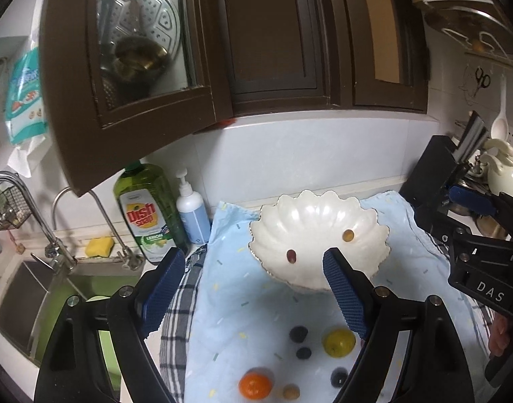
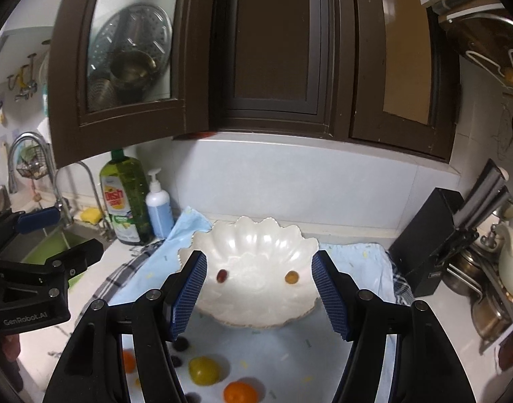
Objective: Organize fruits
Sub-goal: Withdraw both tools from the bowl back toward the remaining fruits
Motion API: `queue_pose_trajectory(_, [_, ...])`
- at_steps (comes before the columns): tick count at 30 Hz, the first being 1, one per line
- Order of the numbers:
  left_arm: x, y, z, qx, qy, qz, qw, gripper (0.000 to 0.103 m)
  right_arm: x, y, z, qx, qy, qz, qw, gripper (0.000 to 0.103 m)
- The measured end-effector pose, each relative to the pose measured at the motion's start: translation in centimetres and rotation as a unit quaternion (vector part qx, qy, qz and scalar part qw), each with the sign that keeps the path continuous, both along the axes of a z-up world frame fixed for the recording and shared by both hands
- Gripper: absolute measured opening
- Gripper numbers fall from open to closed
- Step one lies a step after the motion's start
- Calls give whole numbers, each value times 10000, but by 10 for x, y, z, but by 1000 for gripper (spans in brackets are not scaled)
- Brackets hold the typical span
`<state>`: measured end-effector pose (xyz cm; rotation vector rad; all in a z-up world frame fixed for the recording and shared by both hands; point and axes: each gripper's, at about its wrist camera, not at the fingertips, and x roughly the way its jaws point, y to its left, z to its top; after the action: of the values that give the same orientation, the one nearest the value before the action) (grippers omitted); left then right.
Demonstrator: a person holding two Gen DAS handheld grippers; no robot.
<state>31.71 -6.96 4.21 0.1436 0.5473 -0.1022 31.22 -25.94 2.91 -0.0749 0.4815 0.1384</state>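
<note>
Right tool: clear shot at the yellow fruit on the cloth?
Probably yes. The right tool is open and empty, and the yellow fruit lies uncovered on the blue cloth just below its left finger, with small dark fruits close beside it.

The white surface [image 2: 340, 231] carries a plaid cloth [image 1: 177, 332], and a light blue cloth [image 1: 236, 302] is spread over it. Ahead of the fingers, on the blue cloth, stands a scalloped white bowl [image 2: 253, 245]. Close below the fingers, loose fruit lies on the same cloth: an orange [image 1: 255, 385], a yellow fruit [image 1: 339, 342] and several dark berries [image 1: 298, 334]. Beyond the left fingers, directly on the surface by the wall, stand a green dish soap bottle [image 1: 149, 211] and a white pump bottle [image 1: 192, 210]. Beyond the right fingers stands a black knife block [image 2: 430, 245].
</note>
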Motion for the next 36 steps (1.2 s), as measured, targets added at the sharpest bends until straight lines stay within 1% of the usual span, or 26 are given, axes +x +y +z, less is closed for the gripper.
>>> queue_pose_trajectory(7, [-36,5,0,83,-112,9,9999,86,-36,7,-7,-46,-40,66,10000,66])
queue_pose_trajectory(13, [-64,6,-9,198,-164,55,9997,89,-59,6,-19,114,0,60,9999,66])
queue_pose_trajectory(19, [-85,6,-24,170,-8,-21,9999,89,-76,2,-31,293,188,4,9994,66])
queue_pose_trajectory(24, [-95,7,-36,95,111,-19,9999,89,-88,1,-45,338,307,-54,9989,66])
queue_pose_trajectory(28, [-101,7,-46,31,217,-120,9997,89,-95,-1,-57,400,453,-75,9981,66])
queue_pose_trajectory(32, [-107,6,-57,56,274,-219,9994,89,-99,1,-72,386,668,-21,9970,66])
queue_pose_trajectory(36, [-109,7,-69,5,421,-261,9988,89,-103,5,-85,333,827,33,9960,66])
